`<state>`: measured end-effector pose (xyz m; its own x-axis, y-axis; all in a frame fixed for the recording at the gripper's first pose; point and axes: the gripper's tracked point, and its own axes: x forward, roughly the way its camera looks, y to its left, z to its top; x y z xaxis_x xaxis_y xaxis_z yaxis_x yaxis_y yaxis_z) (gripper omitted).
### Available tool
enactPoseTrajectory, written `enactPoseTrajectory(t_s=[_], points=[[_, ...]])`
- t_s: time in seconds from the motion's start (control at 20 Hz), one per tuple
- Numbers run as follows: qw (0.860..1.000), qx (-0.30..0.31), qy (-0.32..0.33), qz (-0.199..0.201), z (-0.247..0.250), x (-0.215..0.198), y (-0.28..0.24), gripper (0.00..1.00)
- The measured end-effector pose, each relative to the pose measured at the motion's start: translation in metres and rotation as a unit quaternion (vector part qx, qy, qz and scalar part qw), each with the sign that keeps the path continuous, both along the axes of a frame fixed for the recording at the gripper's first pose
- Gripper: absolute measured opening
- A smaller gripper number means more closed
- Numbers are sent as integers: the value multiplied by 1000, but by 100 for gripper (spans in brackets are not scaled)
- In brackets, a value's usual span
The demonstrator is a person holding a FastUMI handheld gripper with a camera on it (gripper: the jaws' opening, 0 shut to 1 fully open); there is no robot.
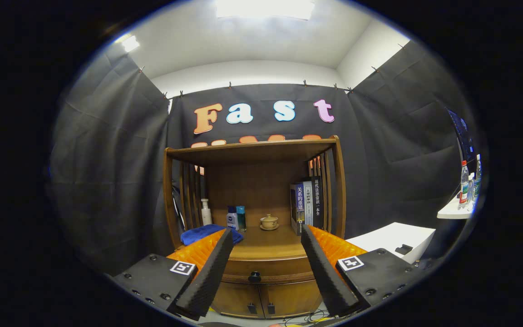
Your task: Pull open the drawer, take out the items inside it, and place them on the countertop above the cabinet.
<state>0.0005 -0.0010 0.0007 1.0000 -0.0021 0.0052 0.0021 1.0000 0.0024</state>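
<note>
The drawer sits closed in the cabinet, its dark knob untouched, so nothing is out yet. The gripper, fingers spread wide and empty, hangs short of it; the surface above already carries a blue cloth, bottles and a teacup.

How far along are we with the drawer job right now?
Nothing looks done yet: the wooden drawer under the countertop sits closed, flush with the cabinet front. In hand: the gripper is open and empty, its fingers framing the round black drawer knob ahead. Left: grip the knob, pull the drawer open, lift out whatever is inside and set it on the countertop.
</note>
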Motion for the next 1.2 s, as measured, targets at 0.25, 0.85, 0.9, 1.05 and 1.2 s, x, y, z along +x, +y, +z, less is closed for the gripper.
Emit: enactPoseTrajectory(t_s=[0.25,0.85,0.9,1.05,1.2], points=[[1000,0,0,2,0,0,1,98],[1000,8,-3,5,-2,20,9,98],[1000,9,1,9,-6,26,13,98],[999,19,25,30,-42,51,27,98],[997,37,44,53,-100,90,42,98]])
